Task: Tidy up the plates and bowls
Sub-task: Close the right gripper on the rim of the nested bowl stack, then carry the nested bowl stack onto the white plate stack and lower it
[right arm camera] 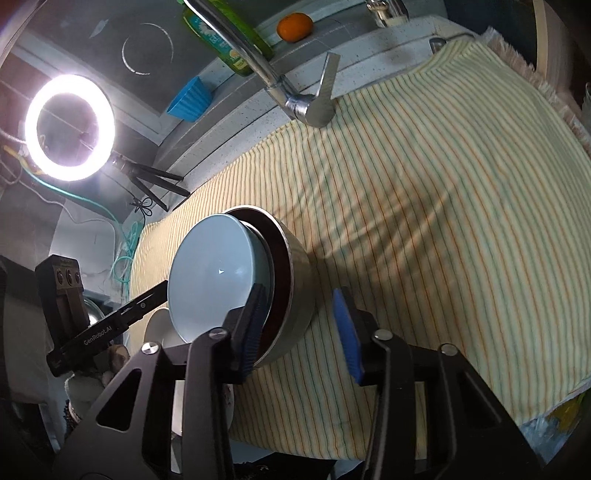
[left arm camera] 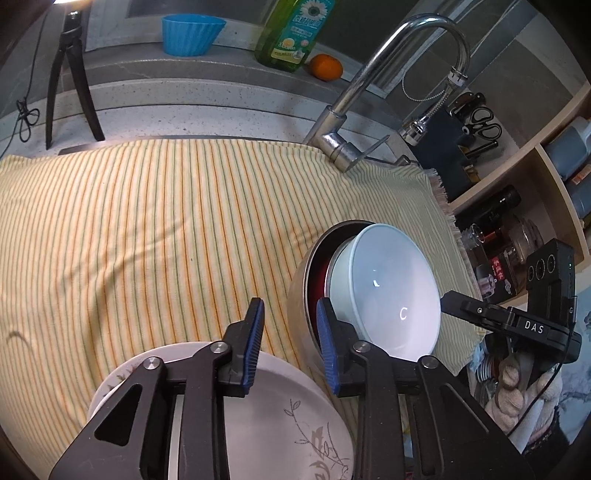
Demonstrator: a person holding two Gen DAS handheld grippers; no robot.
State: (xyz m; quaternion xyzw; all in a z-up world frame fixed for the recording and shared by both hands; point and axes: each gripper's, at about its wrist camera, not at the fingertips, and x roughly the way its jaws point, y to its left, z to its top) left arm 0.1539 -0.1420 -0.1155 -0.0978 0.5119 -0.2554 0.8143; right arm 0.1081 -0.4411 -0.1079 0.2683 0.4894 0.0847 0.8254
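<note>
1. Three nested bowls on the striped cloth [left arm camera: 147, 221]: pale blue bowl [left arm camera: 391, 291], red bowl [left arm camera: 317, 280], steel bowl [left arm camera: 299, 299].
2. One floral plate [left arm camera: 280, 417] under my left tool [left arm camera: 290, 332].
3. Both tools, left and right tool [right arm camera: 299, 321], gape open, holding nothing.

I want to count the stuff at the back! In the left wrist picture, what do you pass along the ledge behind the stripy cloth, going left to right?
Black tripod → blue cup → green soap bottle → orange → the curved silver faucet.
</note>
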